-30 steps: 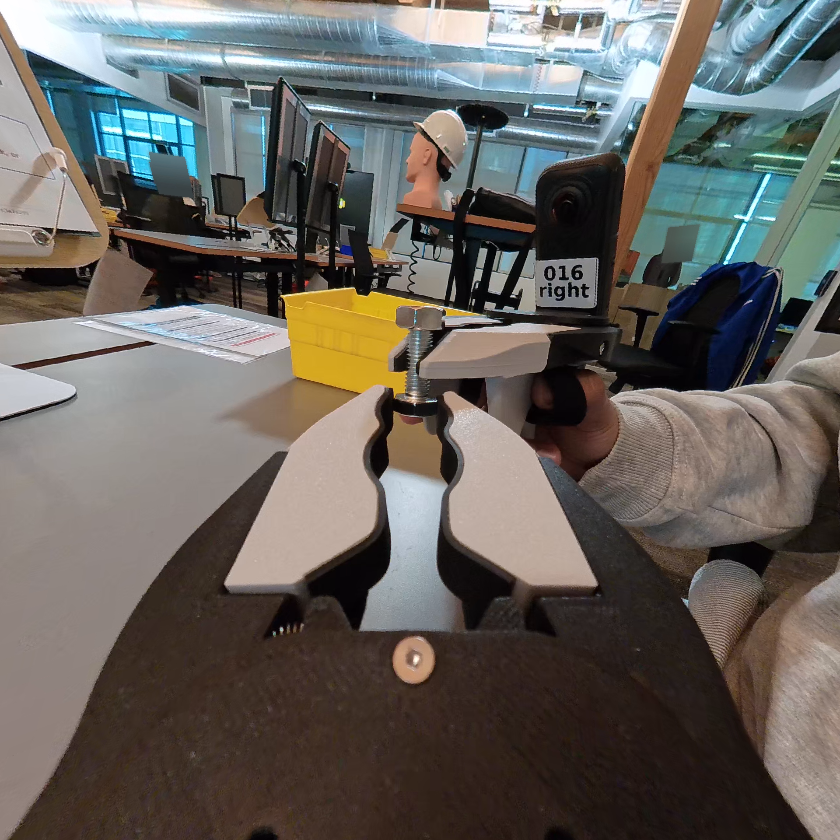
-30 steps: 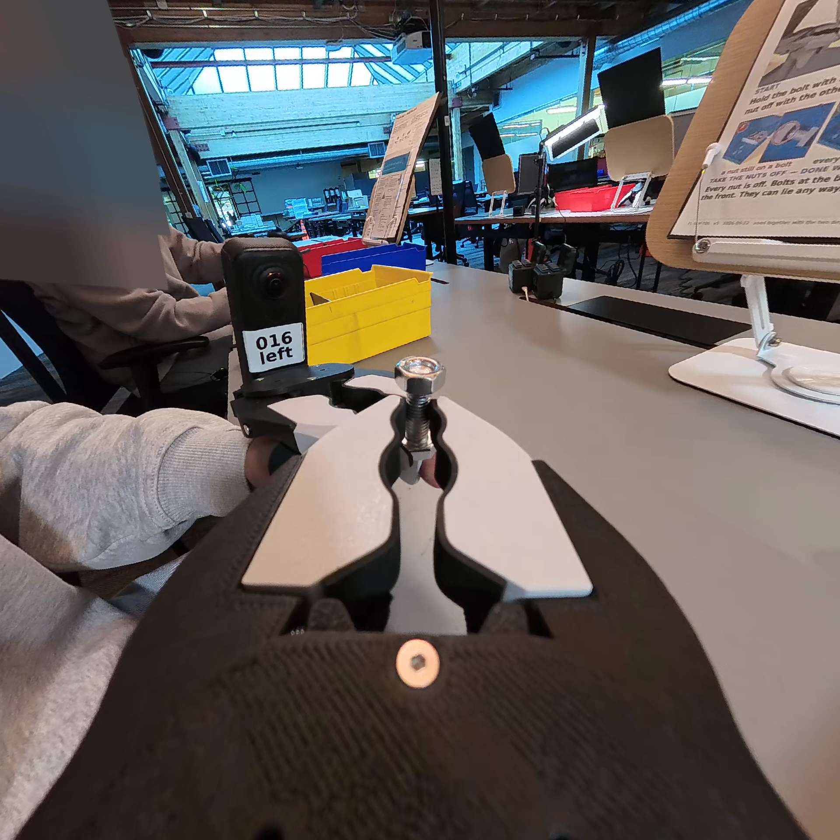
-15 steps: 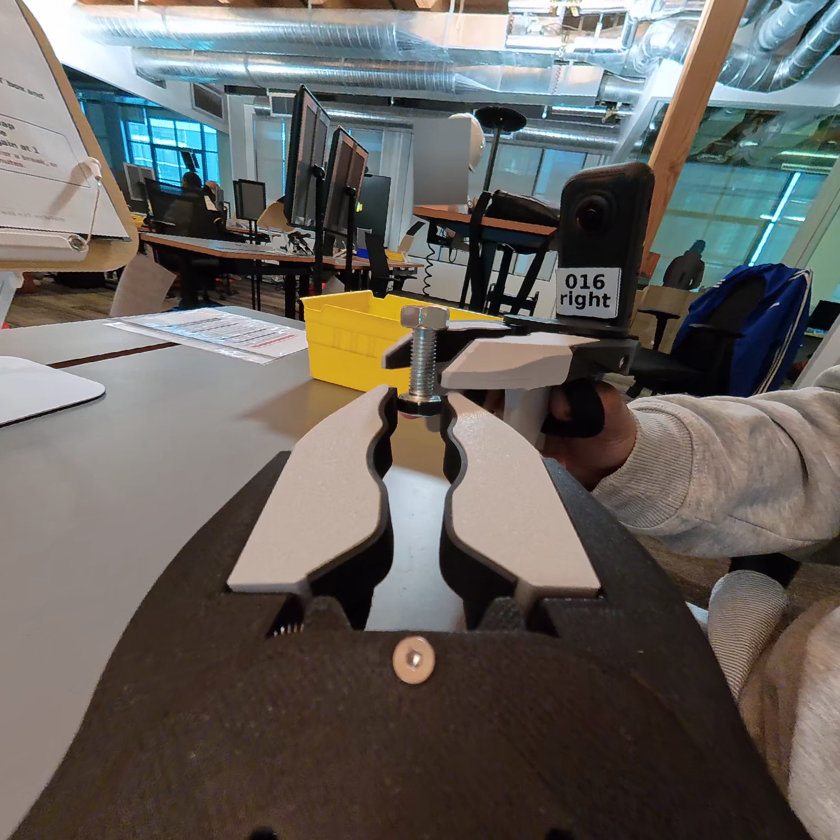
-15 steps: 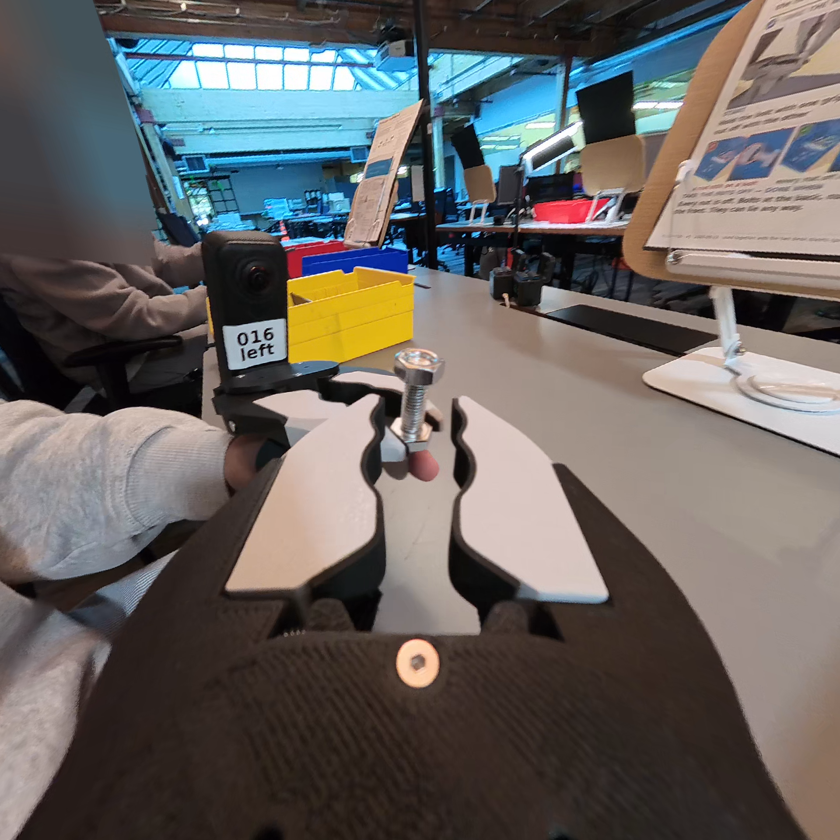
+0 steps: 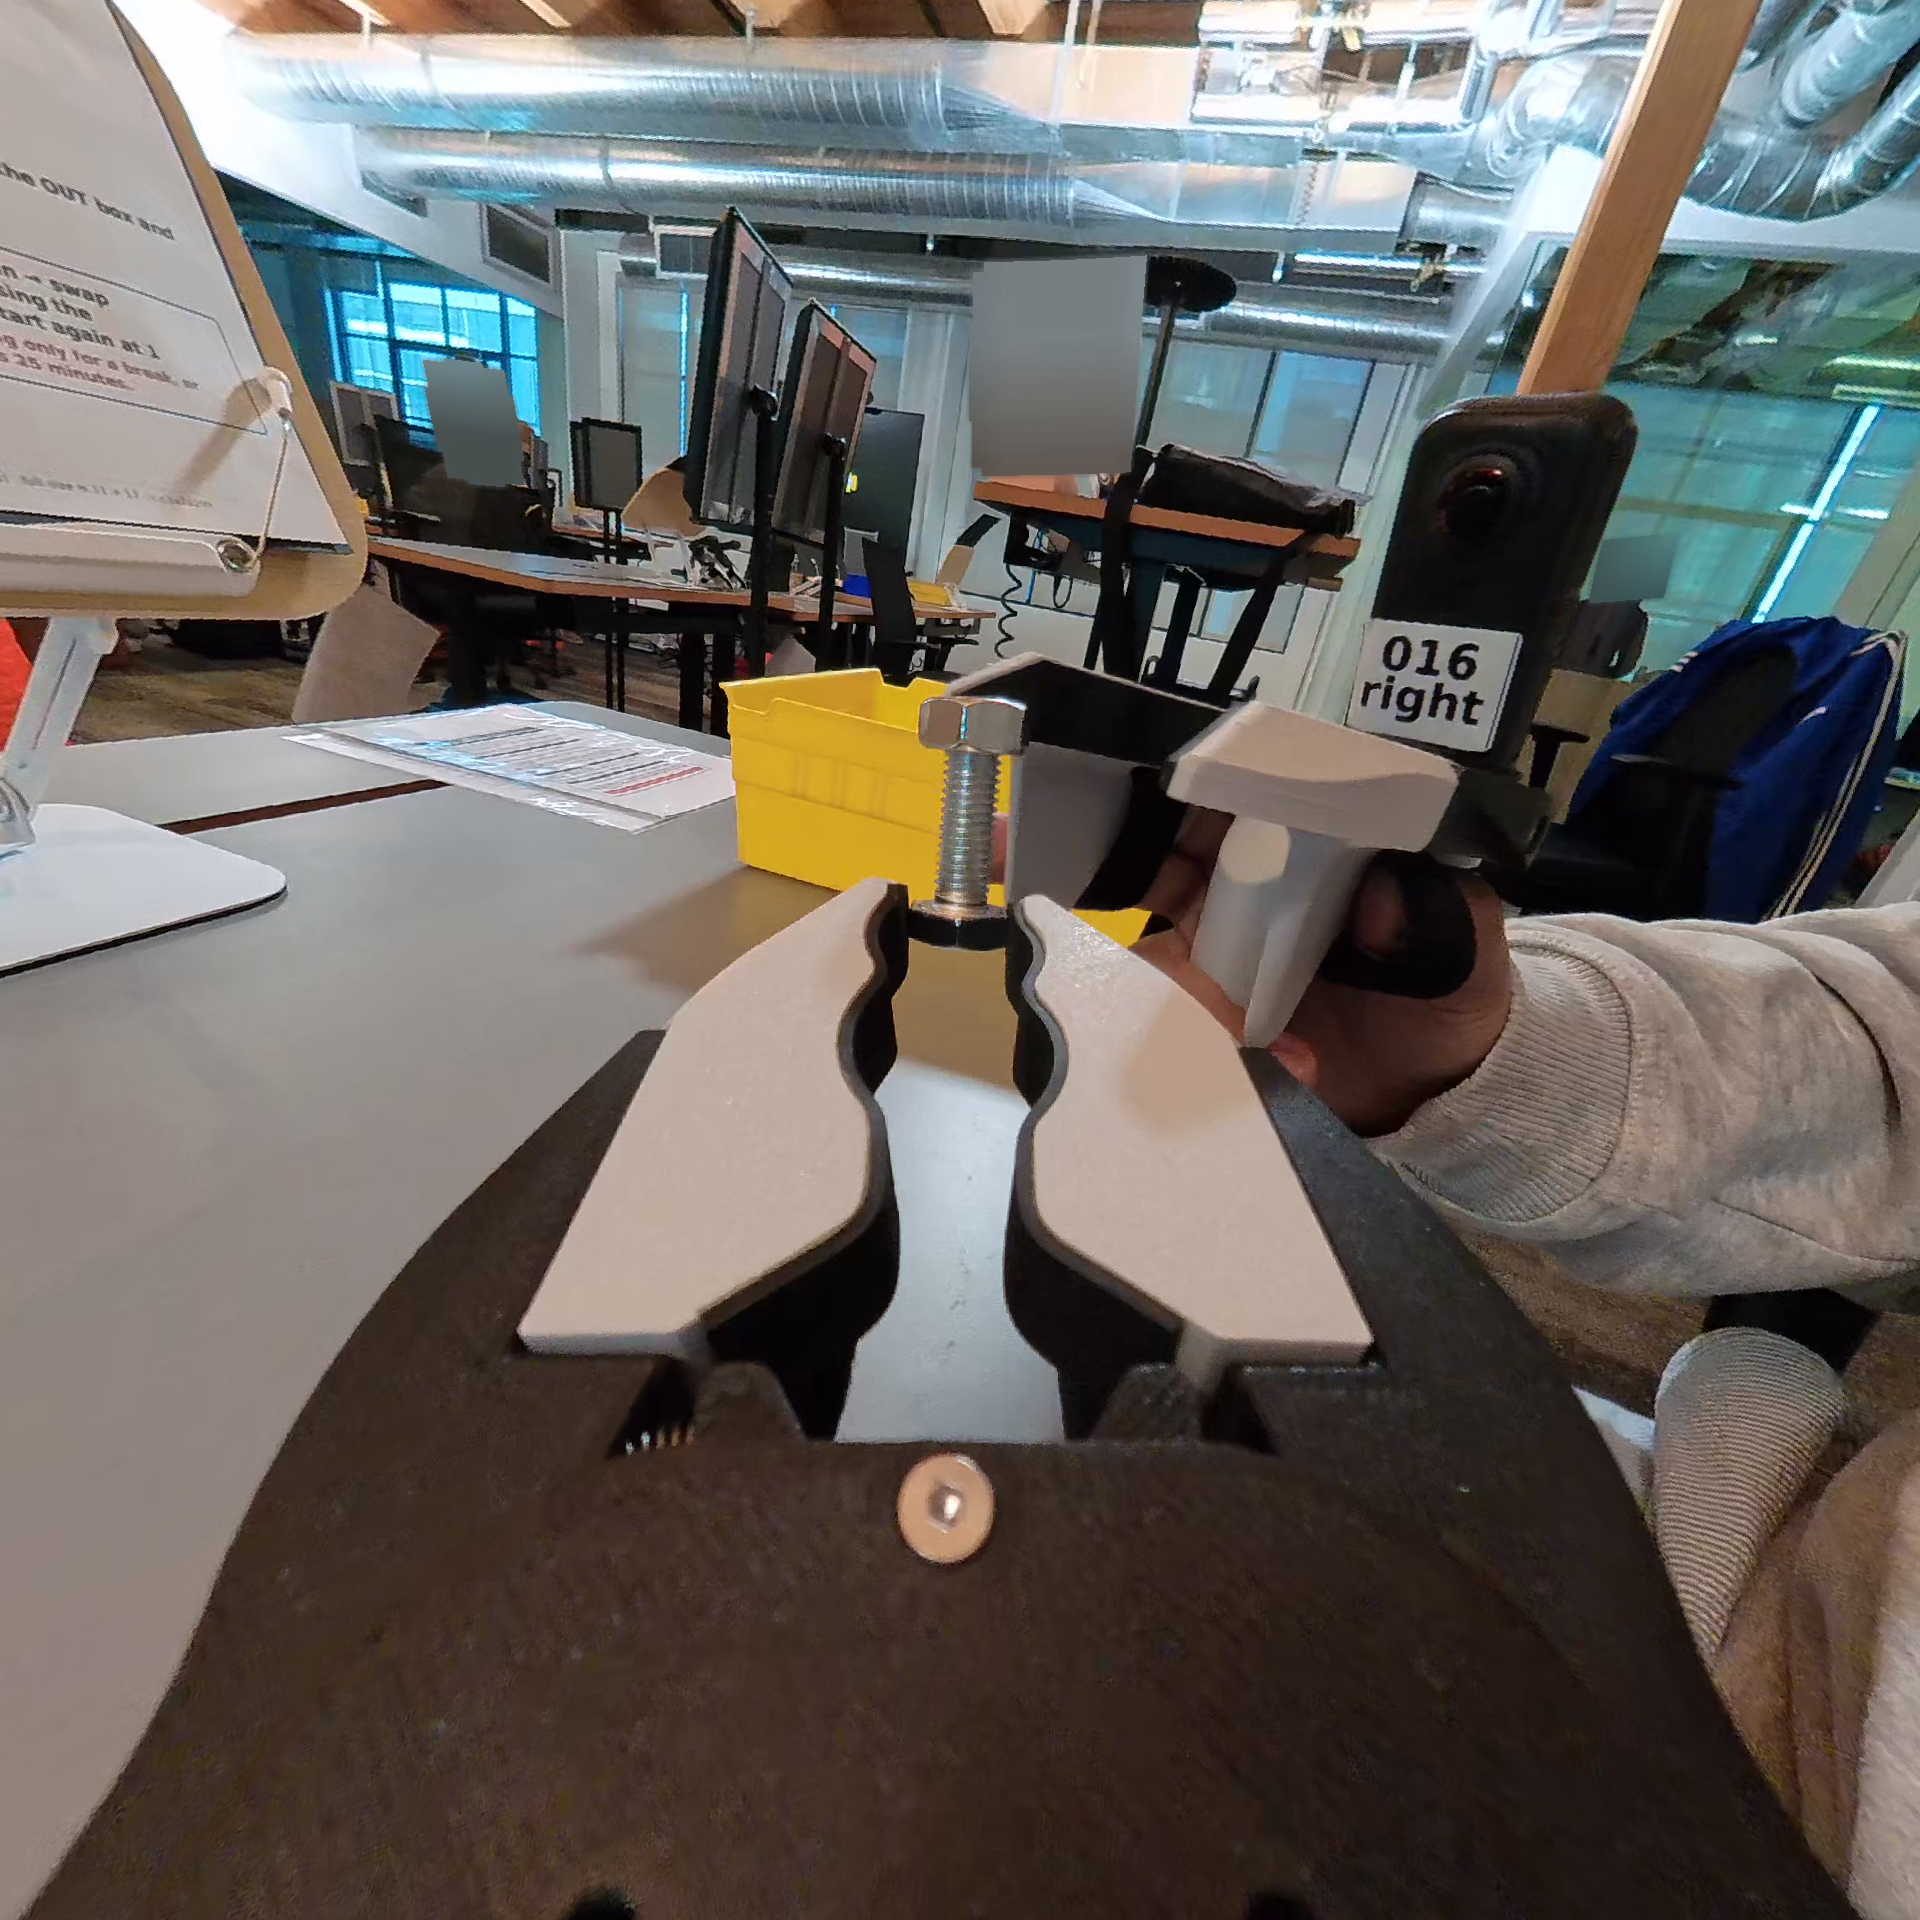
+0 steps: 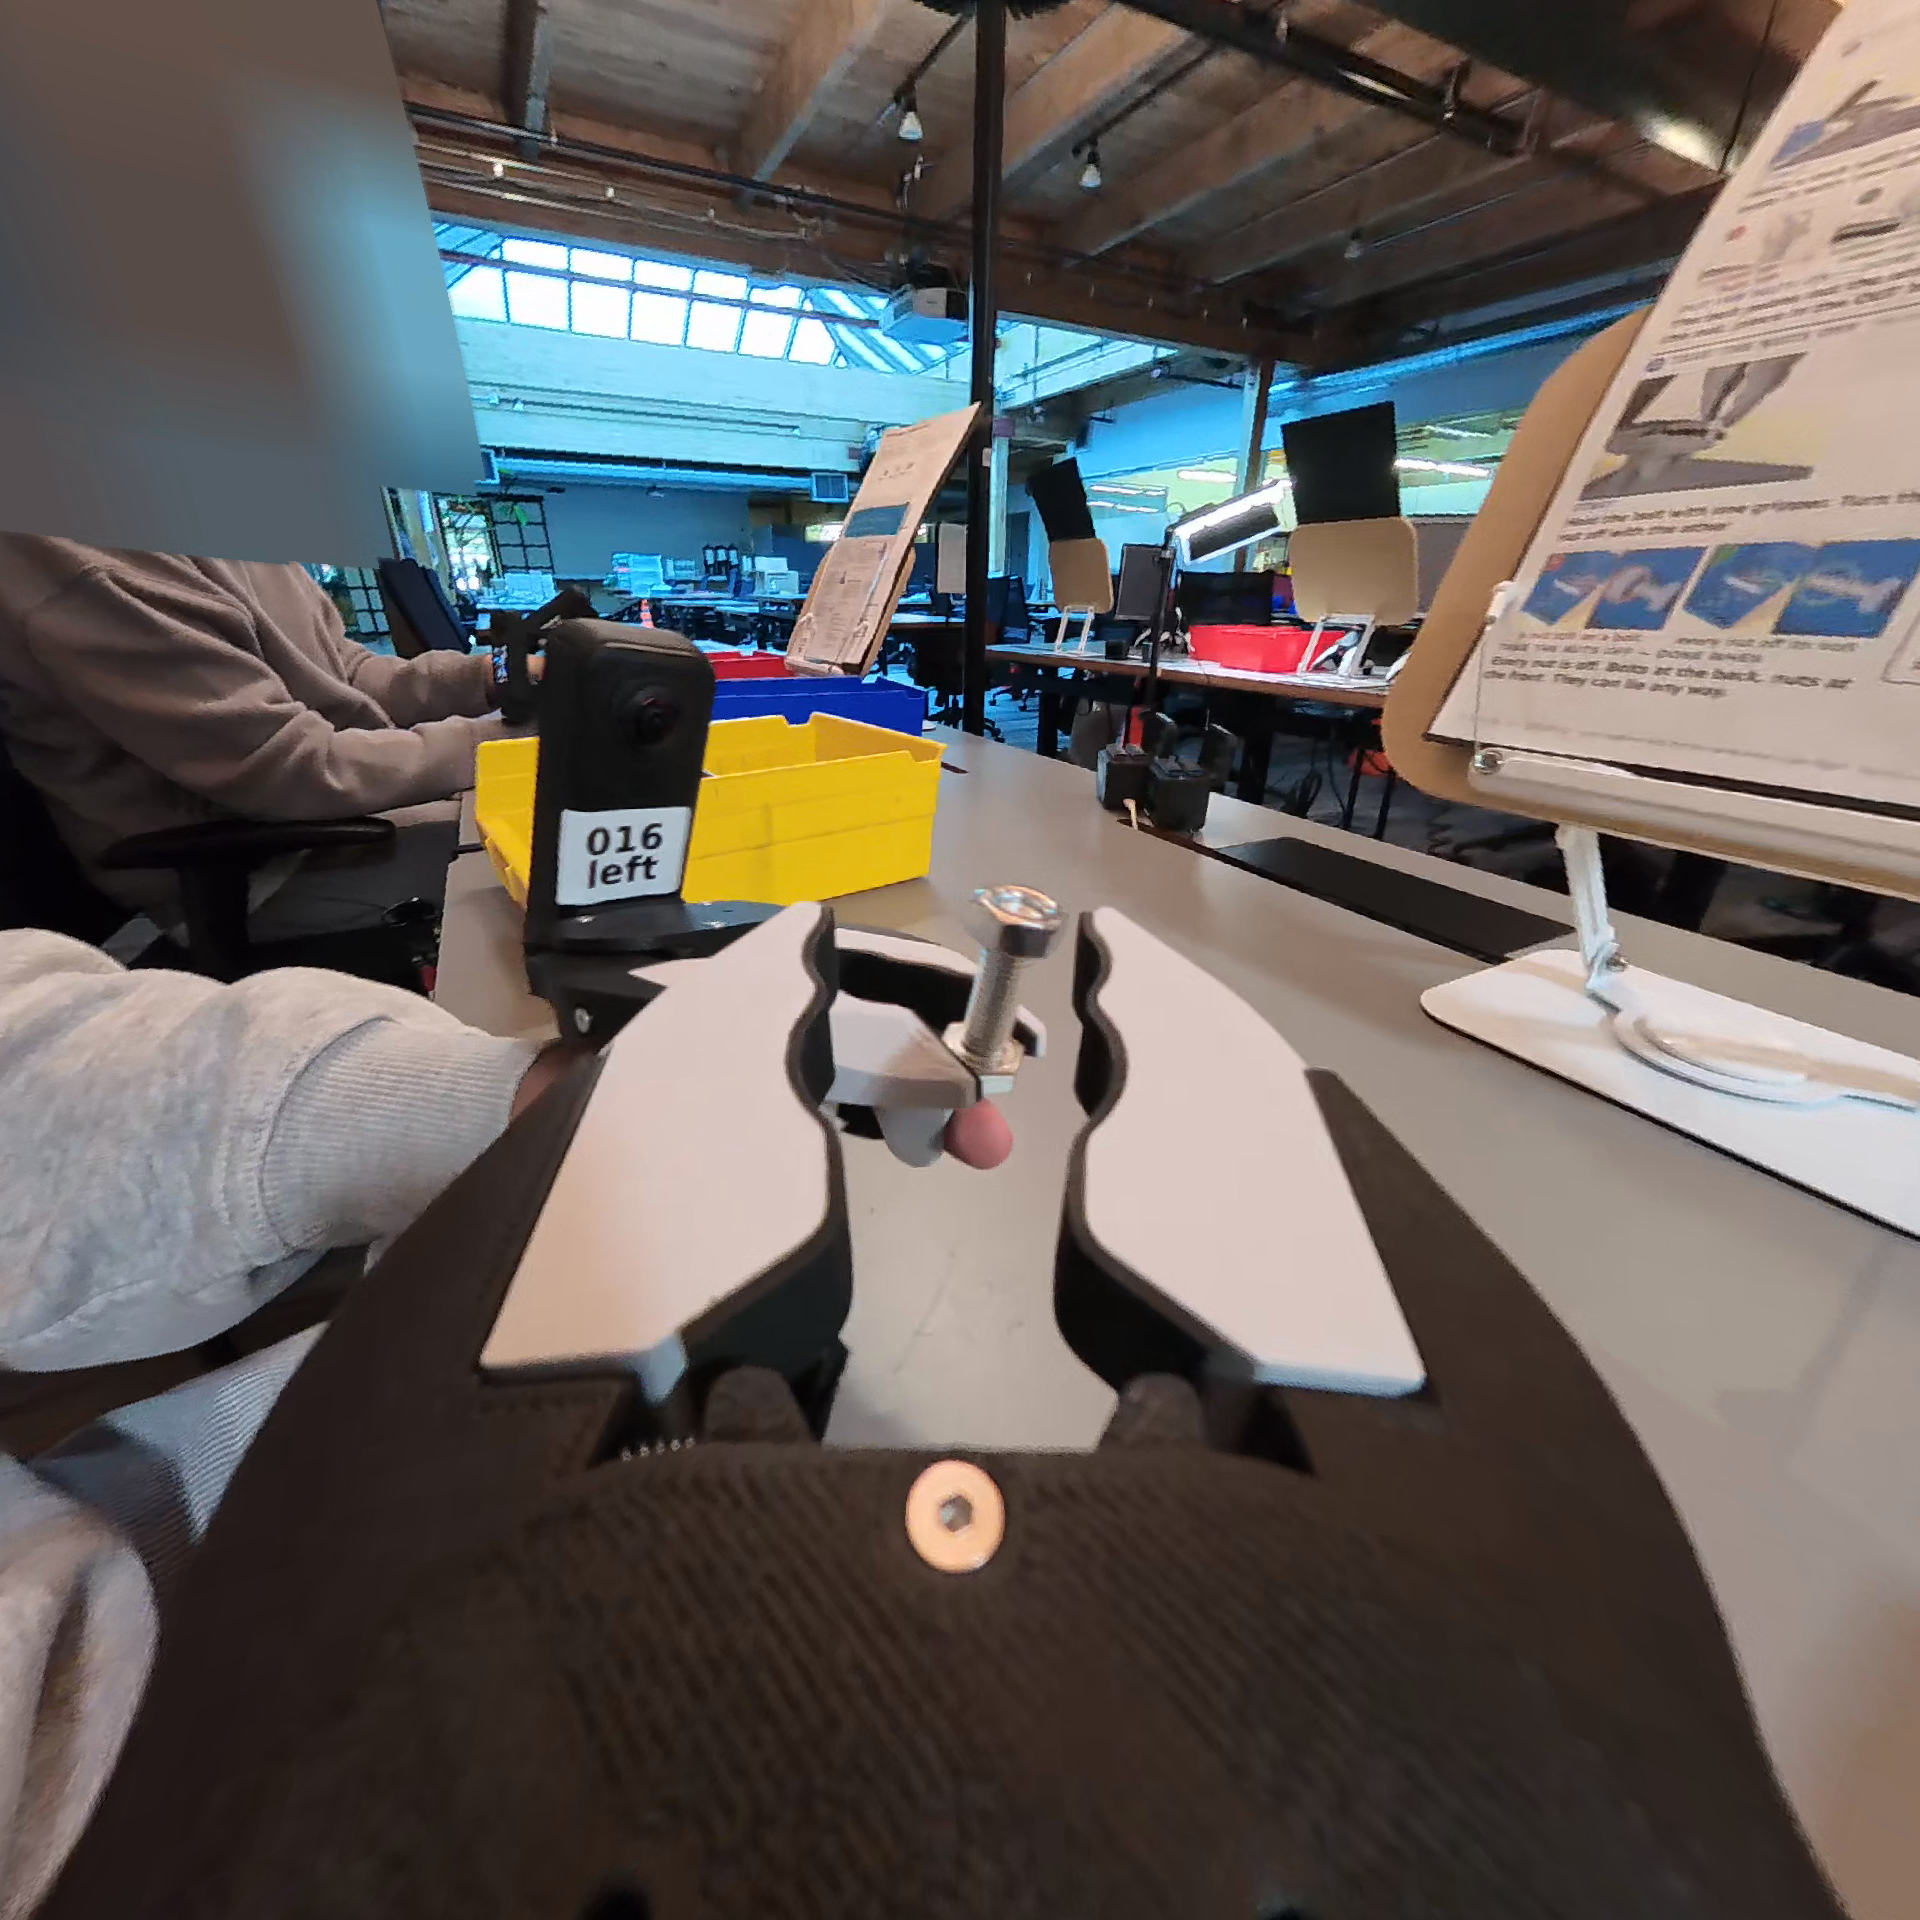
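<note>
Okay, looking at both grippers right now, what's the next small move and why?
Probably close the right gripper on the bolt shaft. It's open, fingers either side, touching nothing, while the left gripper is shut on the nut.

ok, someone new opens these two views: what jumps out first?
A silver bolt stands roughly upright at centre, with the left tool shut on the nut at its lower end. The right tool is open, and the bolt shows in the gap between its fingers, not gripped. Behind them a yellow bin sits on the grey table.
</note>
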{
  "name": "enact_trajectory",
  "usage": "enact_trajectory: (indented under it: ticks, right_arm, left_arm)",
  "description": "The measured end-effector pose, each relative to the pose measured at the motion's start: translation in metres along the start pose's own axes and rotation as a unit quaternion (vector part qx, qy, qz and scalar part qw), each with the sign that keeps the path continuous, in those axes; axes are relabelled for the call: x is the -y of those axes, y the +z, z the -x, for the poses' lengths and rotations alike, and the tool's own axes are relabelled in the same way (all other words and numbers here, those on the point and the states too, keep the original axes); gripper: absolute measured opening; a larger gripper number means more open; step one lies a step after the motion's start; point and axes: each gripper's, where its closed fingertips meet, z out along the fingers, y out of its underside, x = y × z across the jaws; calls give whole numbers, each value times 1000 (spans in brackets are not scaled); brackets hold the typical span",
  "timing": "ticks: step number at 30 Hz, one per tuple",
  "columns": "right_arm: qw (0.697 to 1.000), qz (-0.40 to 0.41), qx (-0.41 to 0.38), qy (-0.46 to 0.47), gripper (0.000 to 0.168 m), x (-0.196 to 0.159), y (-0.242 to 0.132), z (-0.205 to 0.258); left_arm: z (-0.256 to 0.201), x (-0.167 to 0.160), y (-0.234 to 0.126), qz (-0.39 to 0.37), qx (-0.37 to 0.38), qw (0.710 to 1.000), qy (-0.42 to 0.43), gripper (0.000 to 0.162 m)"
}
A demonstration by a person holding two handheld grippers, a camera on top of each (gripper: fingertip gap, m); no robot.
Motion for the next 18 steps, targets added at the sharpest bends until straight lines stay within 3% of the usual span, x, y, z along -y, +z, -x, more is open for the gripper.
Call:
enact_trajectory:
  ticks: [6,12,18]
  right_arm:
    - [1000,3,0,-5,20,2,-4,-1]
    - [1000,-1,-20,-4,33,2,-3,-7]
    - [1000,5,-7,-9,27,1,-2,0]
  left_arm:
    - [3,1,-1,-2,5,1000,-2,19]
    - [-1,0,0,-1,-3,1000,-1,19]
    - [0,0,0,-1,-2,1000,-3,19]
